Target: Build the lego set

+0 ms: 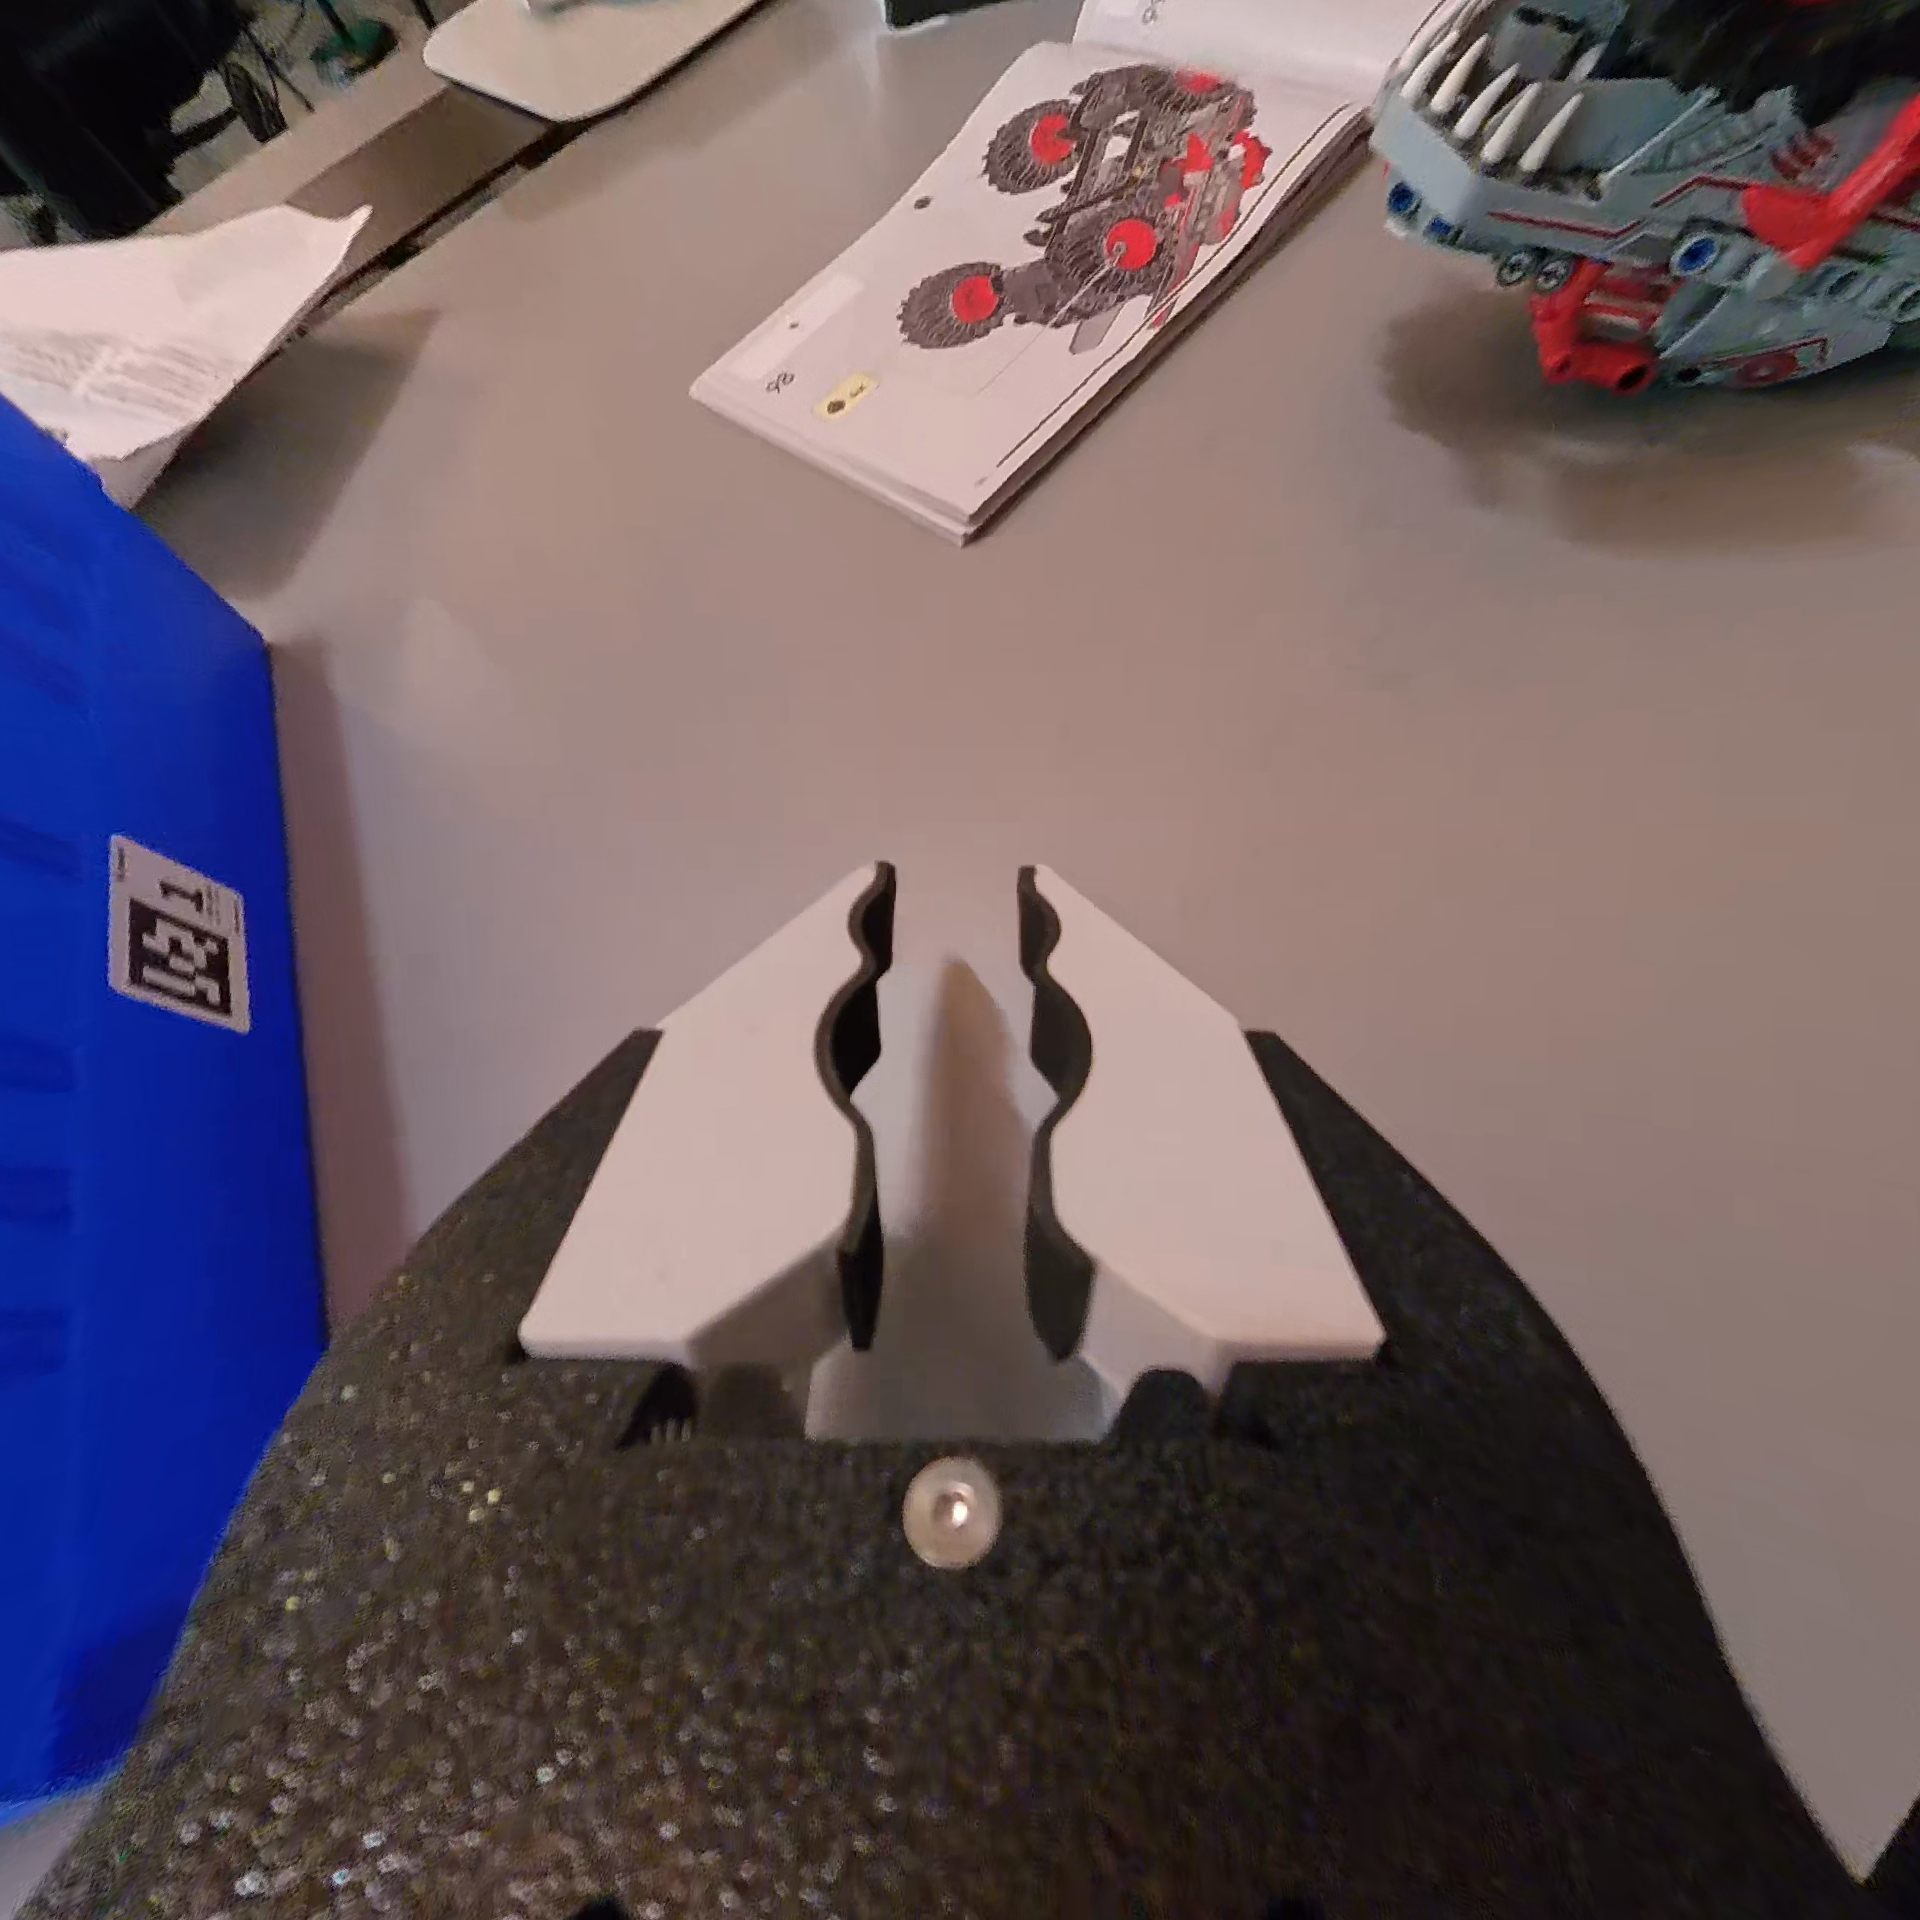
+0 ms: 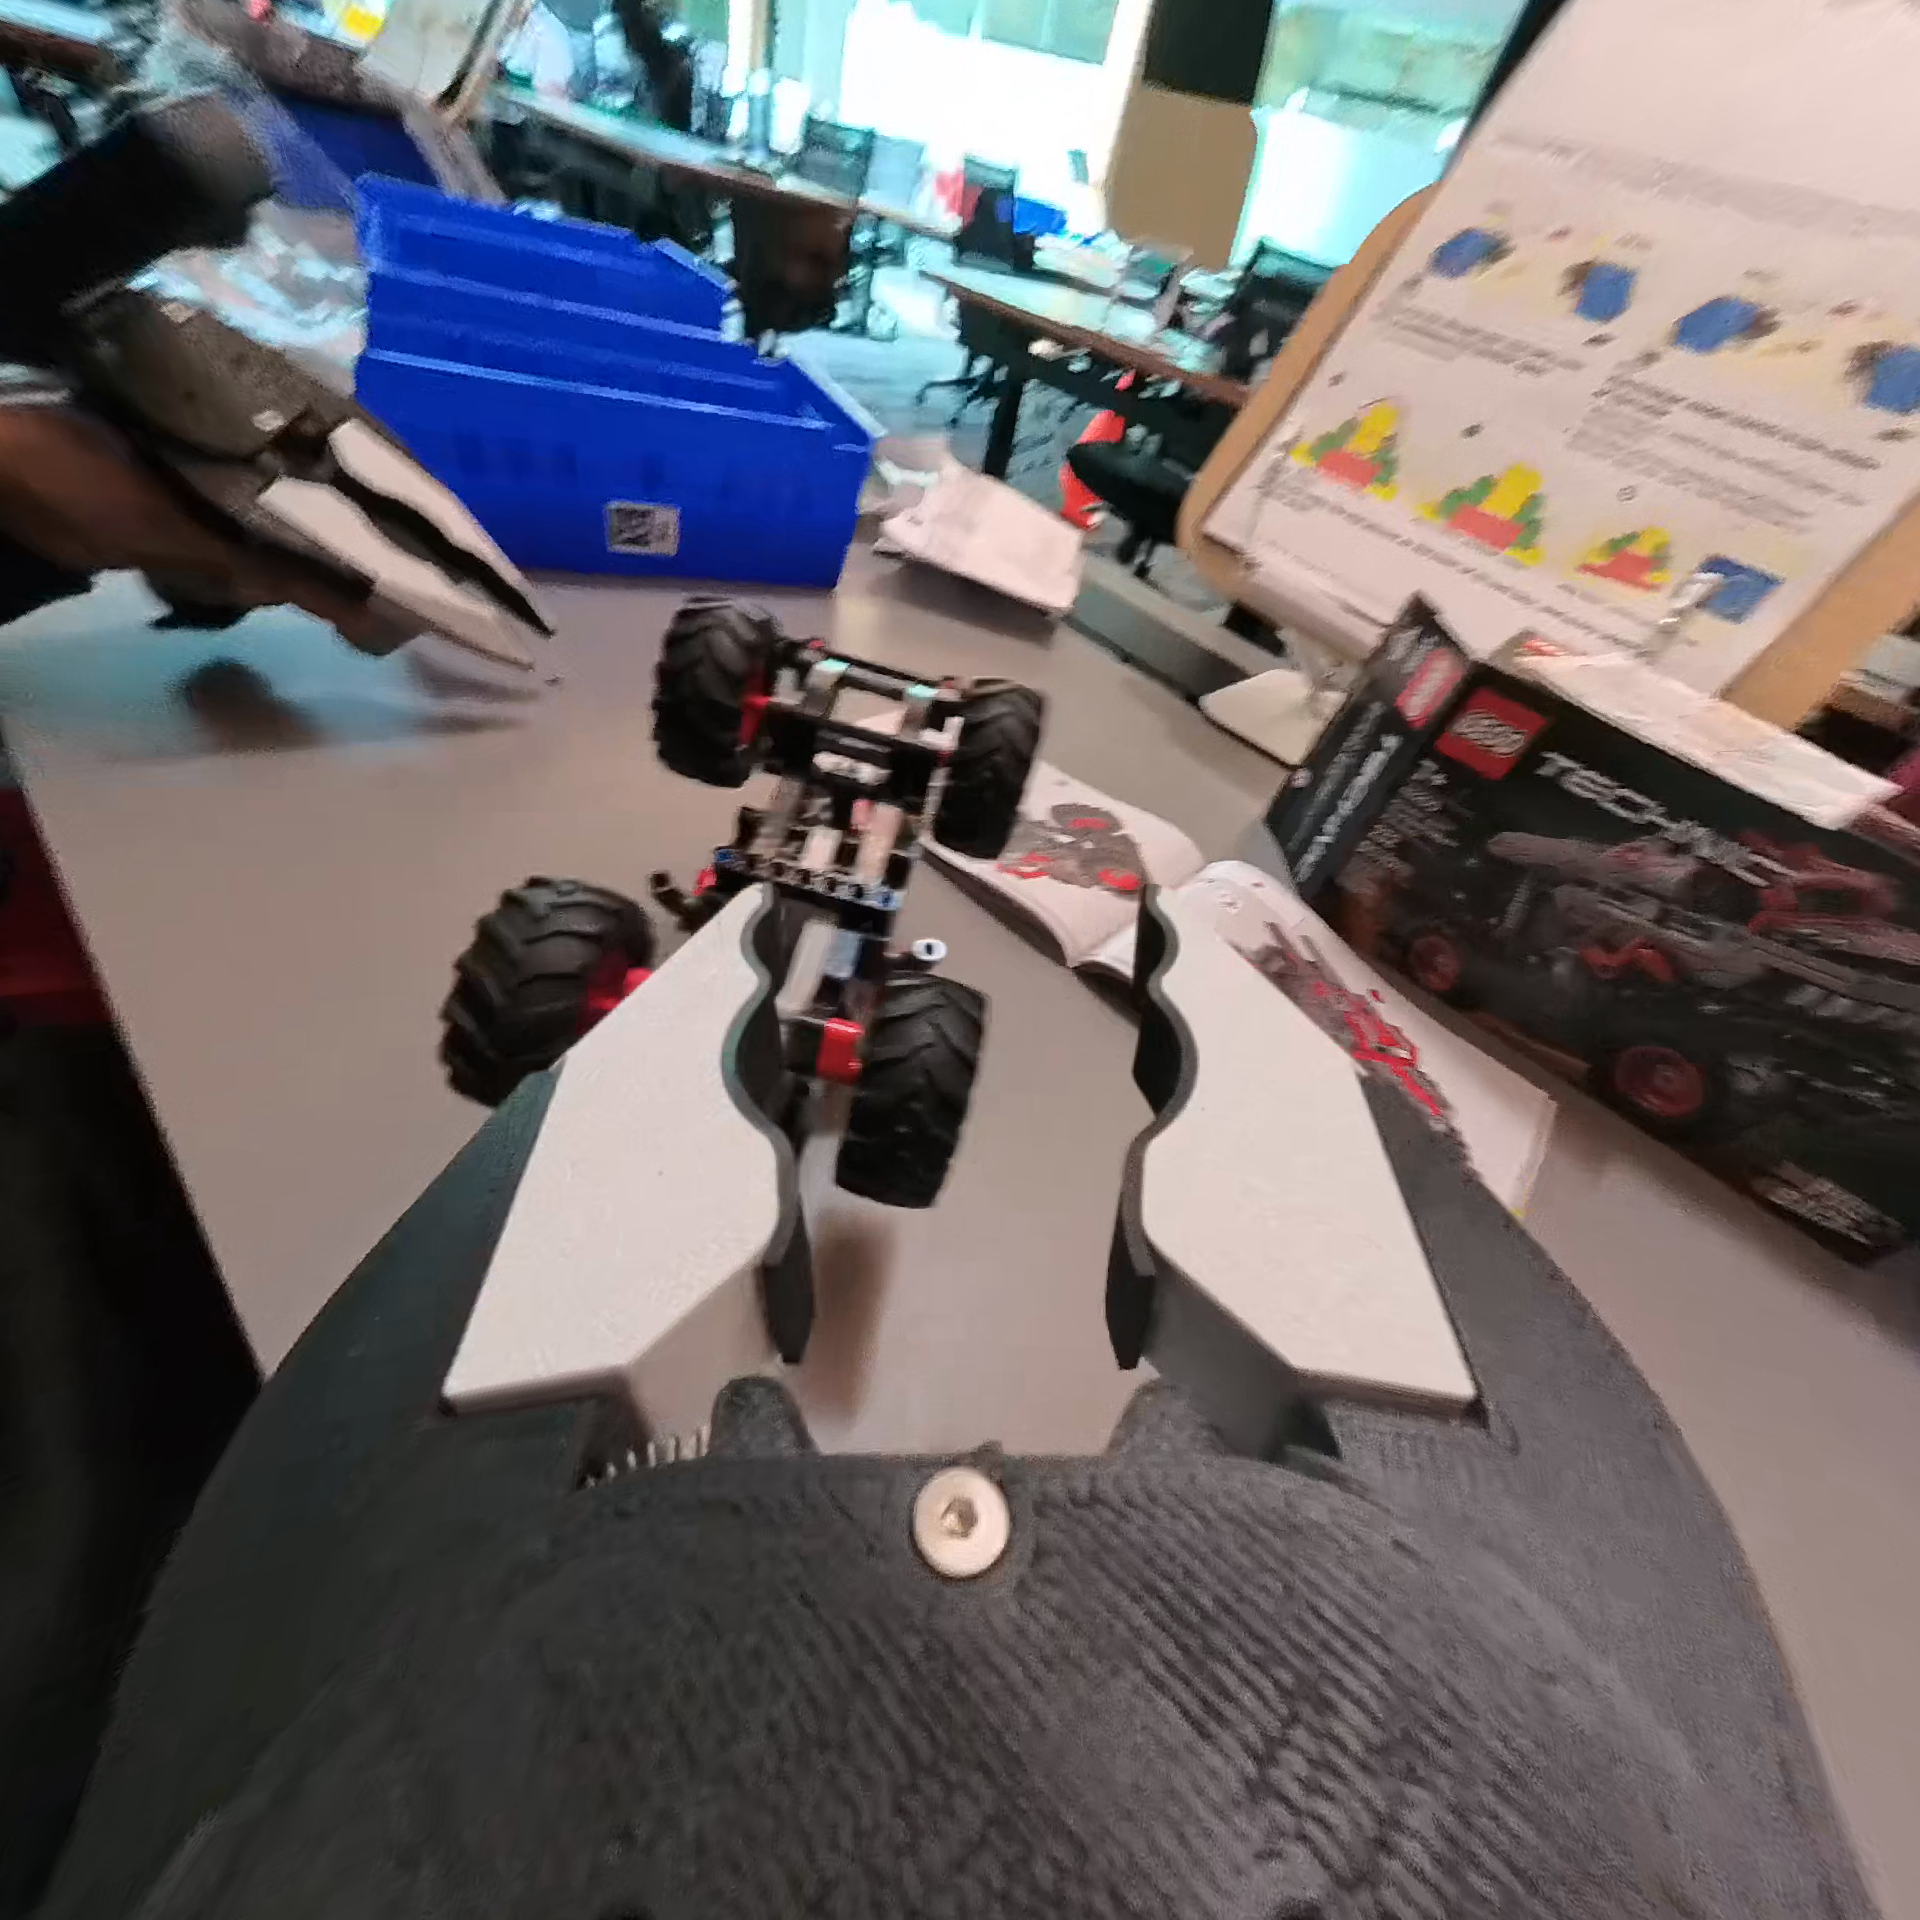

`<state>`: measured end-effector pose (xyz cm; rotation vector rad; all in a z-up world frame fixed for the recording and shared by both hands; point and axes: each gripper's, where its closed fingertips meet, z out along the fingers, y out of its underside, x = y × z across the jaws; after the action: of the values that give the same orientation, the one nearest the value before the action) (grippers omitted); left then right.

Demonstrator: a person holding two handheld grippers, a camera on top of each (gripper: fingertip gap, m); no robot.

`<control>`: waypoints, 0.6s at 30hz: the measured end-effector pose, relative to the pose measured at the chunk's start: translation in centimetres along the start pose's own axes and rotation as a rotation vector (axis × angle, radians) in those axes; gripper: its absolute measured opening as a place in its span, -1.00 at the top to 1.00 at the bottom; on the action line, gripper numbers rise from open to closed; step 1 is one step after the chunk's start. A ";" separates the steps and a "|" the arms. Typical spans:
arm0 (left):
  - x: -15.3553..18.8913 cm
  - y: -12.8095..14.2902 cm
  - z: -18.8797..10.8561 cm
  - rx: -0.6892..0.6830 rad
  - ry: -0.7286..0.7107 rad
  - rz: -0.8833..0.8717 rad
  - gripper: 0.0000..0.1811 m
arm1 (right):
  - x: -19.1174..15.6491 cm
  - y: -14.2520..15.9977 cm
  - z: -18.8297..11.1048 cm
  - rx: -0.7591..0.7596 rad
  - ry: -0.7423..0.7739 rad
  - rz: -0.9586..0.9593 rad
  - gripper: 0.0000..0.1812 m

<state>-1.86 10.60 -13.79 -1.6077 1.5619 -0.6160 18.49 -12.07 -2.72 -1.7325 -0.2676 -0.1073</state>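
A black lego chassis [image 2: 842, 790] with four big black tyres and red hubs stands on the grey table [image 2: 312, 935] in the right wrist view. My right gripper [image 2: 954, 899] is open wide and empty just over its near end; one near tyre [image 2: 914, 1081] shows between the fingers, not gripped. My left gripper [image 1: 956, 883] is open by a narrow gap, empty, low over bare table; it also shows in the right wrist view [image 2: 520, 634], left of the chassis. A grey and red lego body shell [image 1: 1662, 197] with white teeth lies at the far right.
An open instruction booklet [image 1: 1039, 281] lies ahead of the left gripper; it also shows beyond the chassis [image 2: 1081, 862]. A blue bin [image 1: 135, 831] stands close on the left. The lego box [image 2: 1610, 914] and a propped poster board [image 2: 1662, 364] stand on the right. Loose papers [image 1: 177, 312] lie far left. One gripper's finger ends stand about 35 centimetres off the other's.
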 end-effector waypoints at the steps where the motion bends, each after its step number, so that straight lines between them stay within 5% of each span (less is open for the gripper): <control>1: 0.3 -0.4 0.2 0.013 0.006 0.016 0.79 | 1.2 0.2 -0.2 0.007 0.047 0.009 0.29; 8: 2.7 -0.9 2.1 -0.033 0.080 0.135 0.83 | 8.9 5.0 0.7 -0.176 0.324 -0.049 0.42; 11: 3.2 -1.2 2.9 -0.047 0.123 0.139 0.83 | 11.6 7.5 2.4 -0.312 0.351 -0.090 0.51; 13: 3.4 -1.5 3.6 -0.048 0.148 0.127 0.83 | 13.0 8.8 3.7 -0.384 0.325 -0.131 0.74; 18: 3.6 -2.2 5.2 -0.042 0.205 0.103 0.86 | 16.2 10.0 6.5 -0.387 0.330 -0.141 0.94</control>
<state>4.03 7.97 -15.56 -1.5222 1.8054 -0.7146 36.01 -5.37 -9.89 -2.0413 -0.1281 -0.5745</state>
